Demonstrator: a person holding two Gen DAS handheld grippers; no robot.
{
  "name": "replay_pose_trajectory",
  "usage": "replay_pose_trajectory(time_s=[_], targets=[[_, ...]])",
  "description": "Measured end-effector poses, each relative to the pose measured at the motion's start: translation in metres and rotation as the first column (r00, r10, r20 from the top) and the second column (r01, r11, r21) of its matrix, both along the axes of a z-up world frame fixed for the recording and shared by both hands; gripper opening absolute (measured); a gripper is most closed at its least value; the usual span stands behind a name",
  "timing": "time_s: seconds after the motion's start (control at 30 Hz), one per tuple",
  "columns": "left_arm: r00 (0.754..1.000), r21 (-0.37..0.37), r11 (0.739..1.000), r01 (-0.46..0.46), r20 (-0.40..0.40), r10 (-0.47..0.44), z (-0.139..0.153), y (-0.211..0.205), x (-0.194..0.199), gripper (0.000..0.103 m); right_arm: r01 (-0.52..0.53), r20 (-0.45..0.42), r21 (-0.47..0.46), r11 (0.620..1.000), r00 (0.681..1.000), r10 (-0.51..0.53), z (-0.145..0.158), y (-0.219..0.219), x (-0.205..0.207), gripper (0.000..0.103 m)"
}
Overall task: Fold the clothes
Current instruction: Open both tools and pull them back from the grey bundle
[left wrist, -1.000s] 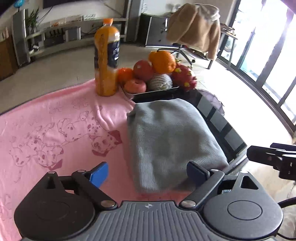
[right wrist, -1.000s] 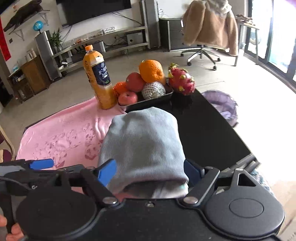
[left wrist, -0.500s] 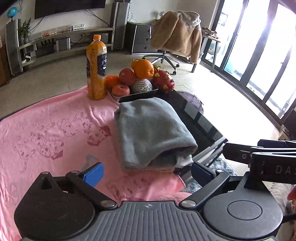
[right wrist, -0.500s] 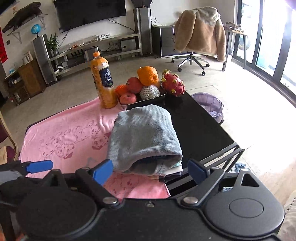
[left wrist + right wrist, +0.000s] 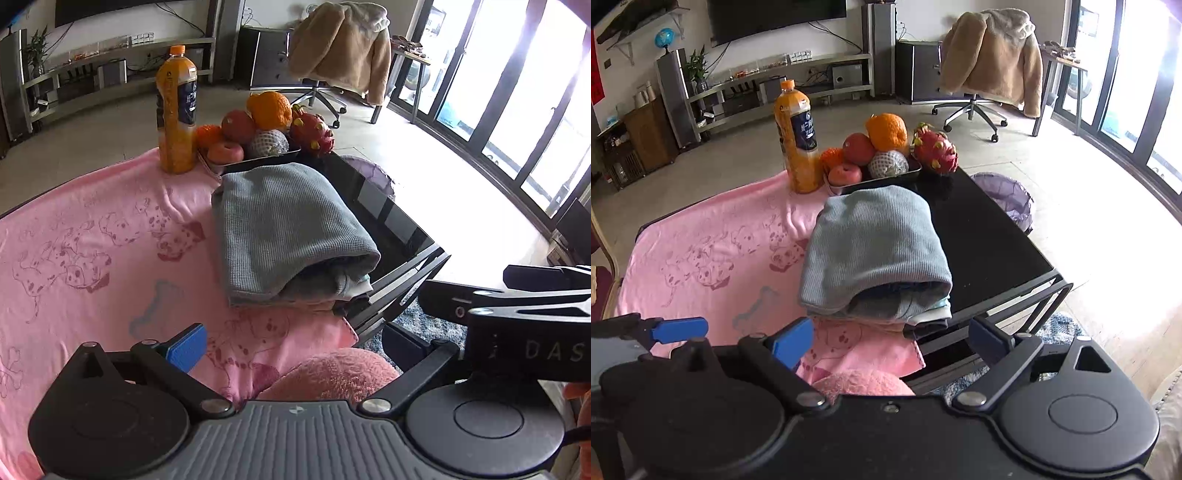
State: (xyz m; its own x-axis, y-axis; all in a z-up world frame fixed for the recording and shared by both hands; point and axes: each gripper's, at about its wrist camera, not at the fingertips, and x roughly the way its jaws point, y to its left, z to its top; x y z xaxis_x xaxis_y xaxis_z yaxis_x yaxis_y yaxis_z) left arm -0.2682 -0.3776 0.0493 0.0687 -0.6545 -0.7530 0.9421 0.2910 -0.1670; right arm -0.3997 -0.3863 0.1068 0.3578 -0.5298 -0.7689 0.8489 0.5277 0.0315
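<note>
Left gripper (image 5: 295, 343): jaws spread wide, nothing between them; it hangs above the pink cloth, short of the clothes.
Right gripper (image 5: 890, 339): jaws apart and empty, also short of the clothes; white letters "DAS" show on its black side in the left wrist view, the rest cut off.
Clothes (image 5: 875, 254): a folded stack, grey-blue knit on top wrapped over other layers, lying on the table's near right part, partly on the cloth and partly on the bare top, free of both grippers.
Cloth (image 5: 92, 240): pink, printed with spotted dogs and bones, covering the left of the table.
Table (image 5: 990, 240): glossy black top.
Bottle (image 5: 798, 144): orange juice, dark blue label with white print too small to read, standing at the far edge of the cloth.
Tray (image 5: 886, 177): just behind the clothes, holding oranges, apples and a netted fruit; a dragon fruit (image 5: 936, 149) lies beside it.
Pink fuzzy thing (image 5: 332, 376): below the table's near edge, between the left gripper's fingers in view; I cannot tell what it is.
</note>
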Motion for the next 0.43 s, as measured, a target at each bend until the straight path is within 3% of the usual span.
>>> replay_pose_trajectory(time_s=[0.43], targets=[[1.000,0.015,1.000,0.006,-0.010,-0.006,-0.019,-0.002,-0.002,0.102,0.022,-0.020,0.021,1.000,1.000,-0.022,-0.018,0.000,-0.002,0.092]])
